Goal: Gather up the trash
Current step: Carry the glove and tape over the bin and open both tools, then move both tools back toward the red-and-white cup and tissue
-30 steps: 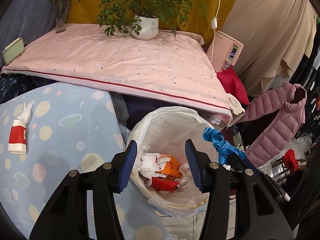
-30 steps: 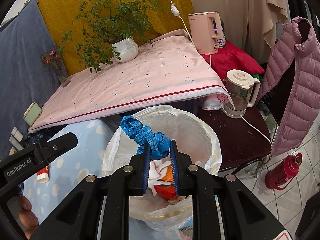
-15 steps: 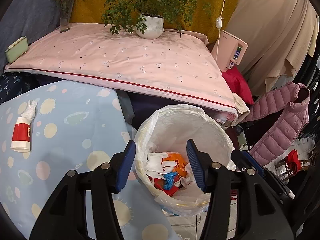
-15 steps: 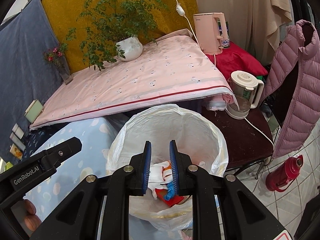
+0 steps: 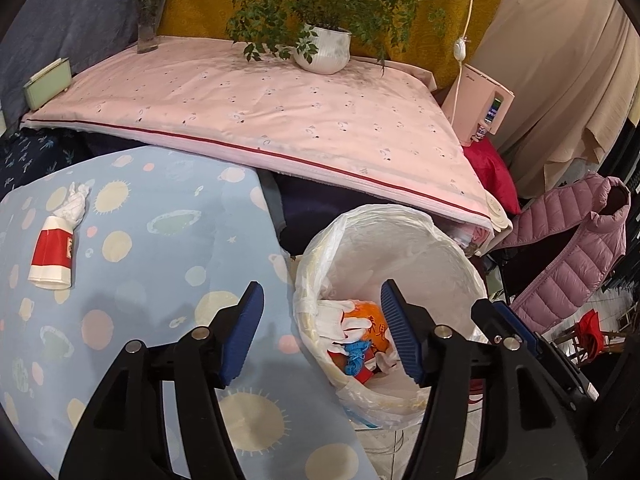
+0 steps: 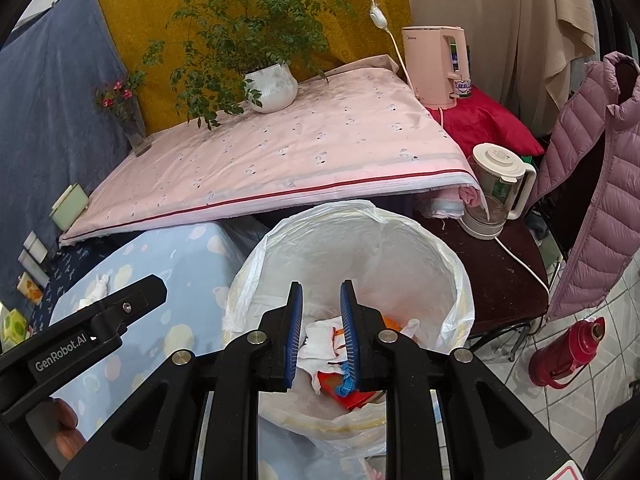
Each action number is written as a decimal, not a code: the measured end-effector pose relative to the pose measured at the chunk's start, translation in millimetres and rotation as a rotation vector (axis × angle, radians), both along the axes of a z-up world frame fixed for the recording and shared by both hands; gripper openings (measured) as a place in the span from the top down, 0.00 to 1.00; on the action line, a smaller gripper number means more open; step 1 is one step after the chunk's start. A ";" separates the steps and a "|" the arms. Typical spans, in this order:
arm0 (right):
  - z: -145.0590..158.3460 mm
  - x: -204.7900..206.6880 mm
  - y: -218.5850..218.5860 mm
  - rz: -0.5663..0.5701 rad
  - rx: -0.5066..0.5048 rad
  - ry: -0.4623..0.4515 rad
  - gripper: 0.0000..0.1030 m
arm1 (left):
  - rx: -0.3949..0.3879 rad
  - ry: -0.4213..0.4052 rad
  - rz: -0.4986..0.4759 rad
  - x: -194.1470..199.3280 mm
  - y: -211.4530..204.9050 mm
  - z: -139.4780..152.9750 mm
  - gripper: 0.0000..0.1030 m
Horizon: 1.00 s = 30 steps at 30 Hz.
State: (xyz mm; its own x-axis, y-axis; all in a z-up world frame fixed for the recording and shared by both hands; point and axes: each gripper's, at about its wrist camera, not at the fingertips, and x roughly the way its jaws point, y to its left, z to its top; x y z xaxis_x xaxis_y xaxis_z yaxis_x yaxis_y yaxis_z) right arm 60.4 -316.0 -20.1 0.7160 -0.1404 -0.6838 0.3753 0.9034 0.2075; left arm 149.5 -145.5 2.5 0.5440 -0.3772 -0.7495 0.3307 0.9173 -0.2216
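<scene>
- The left gripper is wide open and holds nothing; it hangs over the near edge of the blue cloth and the left rim of the bin.
- The right gripper is over the bin mouth, its jaws parted by a narrow gap with nothing between them. The blue scrap lies in the bin among white tissue and an orange wrapper.
- Trash not yet collected: a red-and-white cup with tissue stuffed in its far end, lying on its side on the cloth, far left, well apart from both grippers.
- Risk: the bin liner sits loose over the rim. A gripper drawn out low could likely snag it and tip the bin or pull trash out.
- Risk: the cup looks light and round. A pinch off its middle may roll or crush it, and the tissue could fall out.
- Room: the cloth between left gripper and cup is bare, an open path. On the right a kettle and its cord crowd the bin; a pink-covered table overhangs its far side.
</scene>
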 end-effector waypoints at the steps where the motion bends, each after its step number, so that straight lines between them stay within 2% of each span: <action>1: -0.4 1.0 1.6 0.004 -0.001 0.002 0.80 | 0.000 0.002 0.004 0.6 1.7 -0.8 0.44; 5: -2.1 4.5 10.0 0.019 -0.007 0.012 0.76 | 0.004 0.005 0.026 2.2 11.5 -4.1 0.37; 13: -3.4 13.2 29.5 0.053 -0.019 0.022 0.64 | 0.017 0.003 0.077 6.7 34.9 -9.0 0.31; 16: -3.4 15.9 39.6 0.071 -0.028 0.025 0.63 | 0.021 0.003 0.102 9.4 47.0 -11.1 0.29; 20: -3.6 21.5 53.6 0.095 -0.036 0.029 0.58 | 0.032 -0.003 0.146 13.4 66.1 -14.0 0.22; 30: -7.9 41.5 102.4 0.183 -0.052 0.047 0.56 | 0.059 0.001 0.268 28.2 132.8 -24.9 0.15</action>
State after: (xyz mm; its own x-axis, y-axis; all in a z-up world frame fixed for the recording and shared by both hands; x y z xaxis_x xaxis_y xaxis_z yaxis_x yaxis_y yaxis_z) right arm 101.9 -213.6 -28.0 0.7001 -0.0469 -0.7125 0.2122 0.9664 0.1449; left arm 177.7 -12.7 -22.5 0.6179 -0.1756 -0.7664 0.0740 0.9834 -0.1657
